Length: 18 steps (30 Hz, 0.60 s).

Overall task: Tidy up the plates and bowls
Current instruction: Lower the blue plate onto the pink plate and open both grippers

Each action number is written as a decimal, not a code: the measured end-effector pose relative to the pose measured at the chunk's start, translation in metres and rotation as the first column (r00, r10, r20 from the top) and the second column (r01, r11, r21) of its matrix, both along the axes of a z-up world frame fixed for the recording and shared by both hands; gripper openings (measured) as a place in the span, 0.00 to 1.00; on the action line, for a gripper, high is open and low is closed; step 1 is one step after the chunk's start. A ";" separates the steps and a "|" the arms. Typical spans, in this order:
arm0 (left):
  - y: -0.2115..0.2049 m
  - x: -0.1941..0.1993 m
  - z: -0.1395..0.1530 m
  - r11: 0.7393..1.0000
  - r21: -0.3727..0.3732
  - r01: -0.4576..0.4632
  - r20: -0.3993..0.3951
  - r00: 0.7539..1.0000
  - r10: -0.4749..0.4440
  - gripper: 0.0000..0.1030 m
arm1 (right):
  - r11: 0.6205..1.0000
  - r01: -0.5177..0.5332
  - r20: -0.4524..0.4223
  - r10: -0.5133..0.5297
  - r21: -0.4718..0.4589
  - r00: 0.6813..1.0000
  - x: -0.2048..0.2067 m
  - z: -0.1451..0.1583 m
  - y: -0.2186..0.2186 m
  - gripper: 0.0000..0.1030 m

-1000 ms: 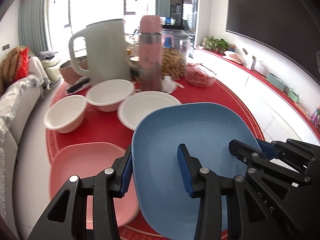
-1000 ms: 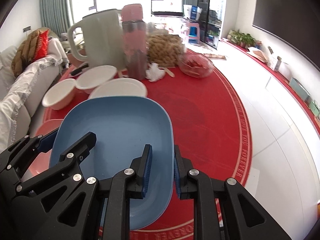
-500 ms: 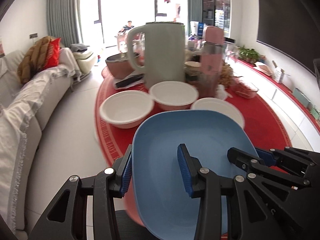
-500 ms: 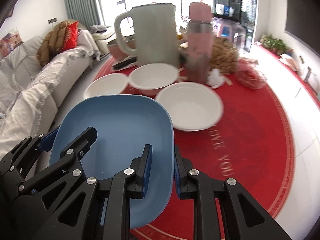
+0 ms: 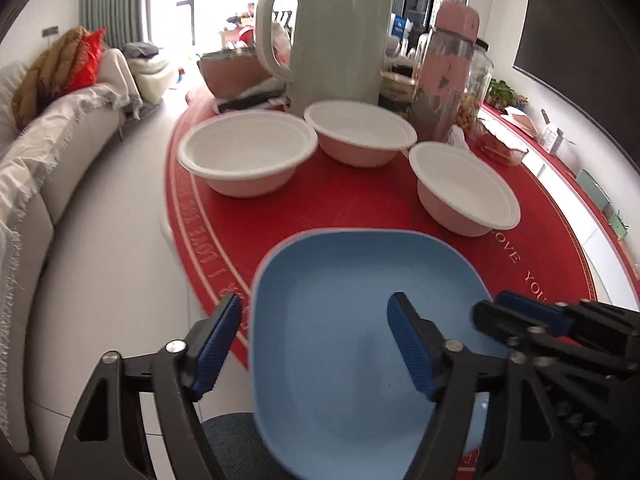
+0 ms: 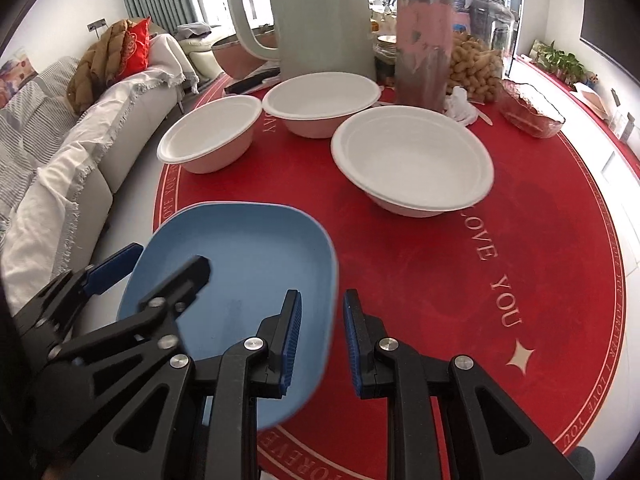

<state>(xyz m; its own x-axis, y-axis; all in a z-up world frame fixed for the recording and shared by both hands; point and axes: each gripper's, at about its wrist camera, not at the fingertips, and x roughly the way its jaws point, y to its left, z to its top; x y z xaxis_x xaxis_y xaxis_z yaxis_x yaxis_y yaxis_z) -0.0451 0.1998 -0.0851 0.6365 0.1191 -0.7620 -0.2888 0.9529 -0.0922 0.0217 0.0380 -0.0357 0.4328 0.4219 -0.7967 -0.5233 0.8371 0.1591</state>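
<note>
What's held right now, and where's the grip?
The blue plate, pinched at its right rim by the right gripper. The left gripper straddles the plate's left rim with its jaws open, not clamping.

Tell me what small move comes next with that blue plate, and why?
Probably lower the blue plate onto the bare red mat before the white bowls: the left gripper and right gripper straddle its rims, and its near part overhangs the mat's edge.
</note>
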 end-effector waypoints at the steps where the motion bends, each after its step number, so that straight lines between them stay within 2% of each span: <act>1: 0.000 0.001 -0.002 1.000 -0.004 0.005 -0.003 1.000 -0.005 0.76 | 1.000 0.014 -0.003 -0.014 0.003 1.000 0.002 0.000 -0.005 0.23; 2: 0.000 0.002 -0.003 1.000 -0.008 0.013 -0.004 1.000 -0.013 0.76 | 1.000 0.021 -0.011 -0.021 0.017 1.000 0.003 0.000 -0.010 0.30; 3: 0.000 0.002 -0.004 1.000 -0.009 0.013 -0.005 1.000 -0.013 0.76 | 0.999 0.034 -0.015 -0.034 0.025 0.999 0.005 0.000 -0.016 0.62; 4: 0.000 0.000 -0.001 1.000 -0.012 0.014 0.003 1.000 -0.014 0.76 | 0.998 0.048 -0.008 -0.048 0.038 0.999 0.006 0.001 -0.022 0.86; 9: 0.000 -0.005 0.017 1.000 0.012 0.017 0.058 0.998 -0.018 0.78 | 0.995 0.086 -0.001 -0.086 0.059 0.996 0.013 0.004 -0.043 0.87; 18: -0.021 0.005 0.042 0.996 0.004 0.094 0.048 0.994 -0.094 0.80 | 0.987 0.144 -0.075 -0.139 0.076 0.988 0.030 -0.009 -0.068 0.87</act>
